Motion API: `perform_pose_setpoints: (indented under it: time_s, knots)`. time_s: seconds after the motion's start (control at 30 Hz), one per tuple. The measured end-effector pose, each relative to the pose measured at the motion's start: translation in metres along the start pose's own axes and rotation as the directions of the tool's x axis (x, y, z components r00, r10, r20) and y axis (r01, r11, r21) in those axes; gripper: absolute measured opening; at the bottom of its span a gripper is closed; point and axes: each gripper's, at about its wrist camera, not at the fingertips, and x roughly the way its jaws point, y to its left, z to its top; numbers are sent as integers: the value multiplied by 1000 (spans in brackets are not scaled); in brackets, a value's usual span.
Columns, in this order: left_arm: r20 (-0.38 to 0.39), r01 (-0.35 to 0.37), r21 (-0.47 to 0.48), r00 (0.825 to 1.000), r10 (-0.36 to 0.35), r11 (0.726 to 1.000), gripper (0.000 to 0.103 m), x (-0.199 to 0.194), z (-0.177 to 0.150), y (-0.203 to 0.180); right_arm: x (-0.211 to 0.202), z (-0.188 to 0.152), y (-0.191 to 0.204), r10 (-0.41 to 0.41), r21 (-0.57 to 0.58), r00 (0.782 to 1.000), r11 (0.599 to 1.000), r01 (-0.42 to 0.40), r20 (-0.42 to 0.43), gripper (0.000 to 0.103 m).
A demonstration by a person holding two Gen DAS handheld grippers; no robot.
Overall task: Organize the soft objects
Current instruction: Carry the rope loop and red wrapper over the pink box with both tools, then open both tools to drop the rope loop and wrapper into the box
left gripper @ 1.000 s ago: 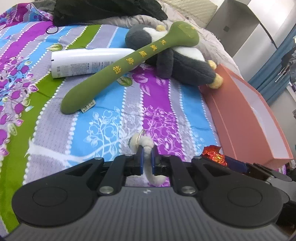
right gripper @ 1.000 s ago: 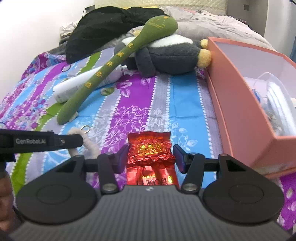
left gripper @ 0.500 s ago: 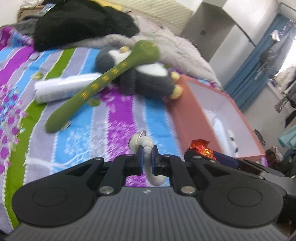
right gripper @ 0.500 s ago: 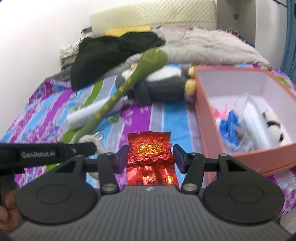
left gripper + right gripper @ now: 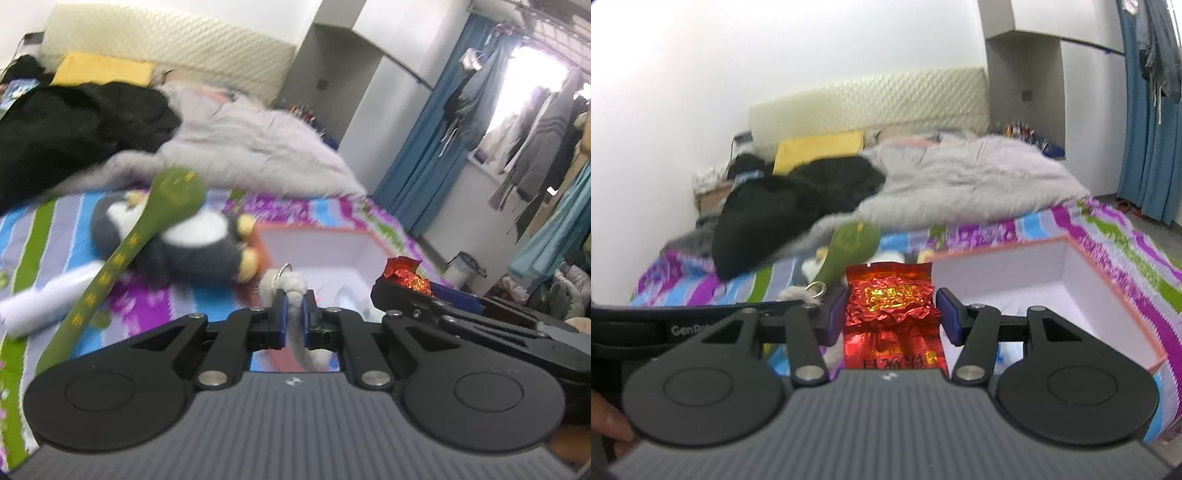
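Note:
My left gripper (image 5: 292,312) is shut on a small white fluffy keychain (image 5: 291,286) with a metal ring, held in the air near the open salmon box (image 5: 317,247). My right gripper (image 5: 892,314) is shut on a red foil packet (image 5: 892,314) and holds it up beside the same box (image 5: 1108,291). The packet also shows in the left wrist view (image 5: 404,273). A grey-and-white plush penguin (image 5: 192,243) lies on the striped bedsheet (image 5: 44,236) with a long green plush stick (image 5: 122,258) across it.
A white bottle (image 5: 40,295) lies left of the penguin. A black garment (image 5: 74,125) and a grey blanket (image 5: 251,147) are heaped at the head of the bed. Blue curtains (image 5: 436,147) and hanging clothes stand at the right.
Both grippers have risen and tilted up, carrying the keychain and the foil packet, and have moved right towards the box. The view now takes in the headboard and room.

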Motion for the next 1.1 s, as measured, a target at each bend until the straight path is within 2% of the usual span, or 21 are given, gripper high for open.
perform_pose_setpoints:
  time_s: [0.13,0.27,0.43,0.6,0.77,0.87,1.1]
  knots:
    - [22,35,31,999,-36,999,10,10,28,-24,-2,22,-23,-14,16,999,1000,14,45,55]
    - [13,55,60,998,-55,997,10,34,47,-48,7,33,-54,-42,34,998,999,41,52,55]
    - [-34,62,78,998,-60,995,10,85,59,-71,31,32,-100,-87,81,996,993,87,3,55]
    - [-118,64,97,992,-52,993,10,146,58,-85,63,23,-142,-127,106,990,985,133,-67,55]
    - [-218,54,116,976,-28,992,10,210,46,-88,99,2,-178,-153,116,975,978,173,-163,55]
    - [-283,46,129,959,-7,991,10,245,37,-86,123,-15,-194,-168,122,958,972,199,-231,55]
    - [-379,25,139,925,30,990,10,293,17,-73,158,-49,-208,-184,102,916,967,234,-357,55]
